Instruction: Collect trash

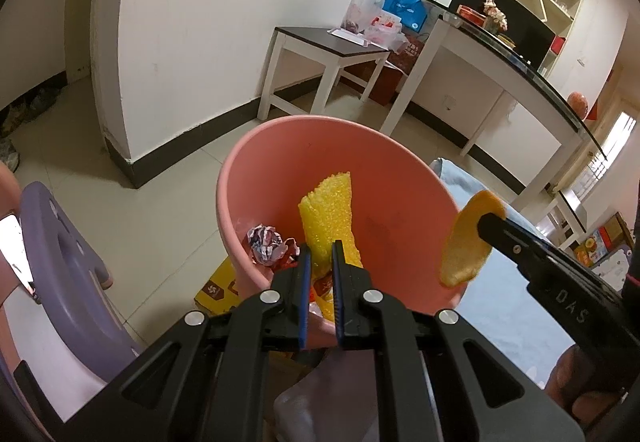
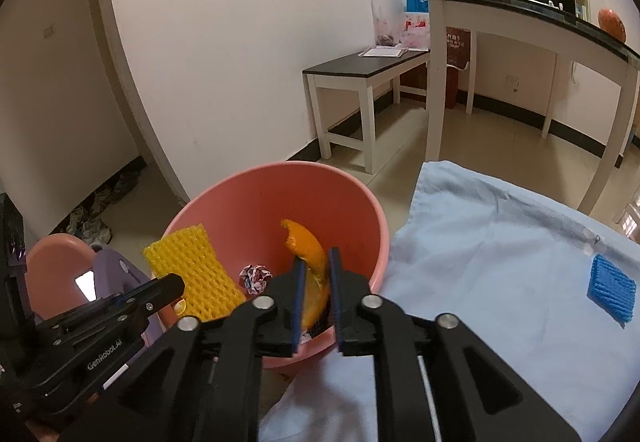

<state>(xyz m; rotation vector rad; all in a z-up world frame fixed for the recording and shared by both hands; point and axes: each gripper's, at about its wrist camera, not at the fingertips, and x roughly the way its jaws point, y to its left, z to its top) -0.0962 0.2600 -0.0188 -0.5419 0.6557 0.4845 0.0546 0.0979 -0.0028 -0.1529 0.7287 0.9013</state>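
Note:
A pink bucket [image 1: 280,154] stands on the floor beside the table; it also shows in the right wrist view [image 2: 248,198]. My left gripper [image 1: 320,254] is shut on a yellow foam net [image 1: 330,218] and holds it over the bucket's mouth; the net also shows in the right wrist view [image 2: 192,274]. My right gripper [image 2: 316,262] is shut on an orange peel [image 2: 306,246] above the bucket; the peel also shows in the left wrist view [image 1: 468,242]. A crumpled wrapper [image 1: 266,244] lies inside the bucket. A blue foam net [image 2: 612,288] lies on the light blue cloth [image 2: 500,250].
A purple plastic stool [image 1: 60,262] stands left of the bucket. A yellow box [image 1: 218,286] lies on the floor under the bucket's left side. A small dark-topped side table [image 1: 328,46] and a long glass-topped table [image 1: 520,70] stand by the far wall.

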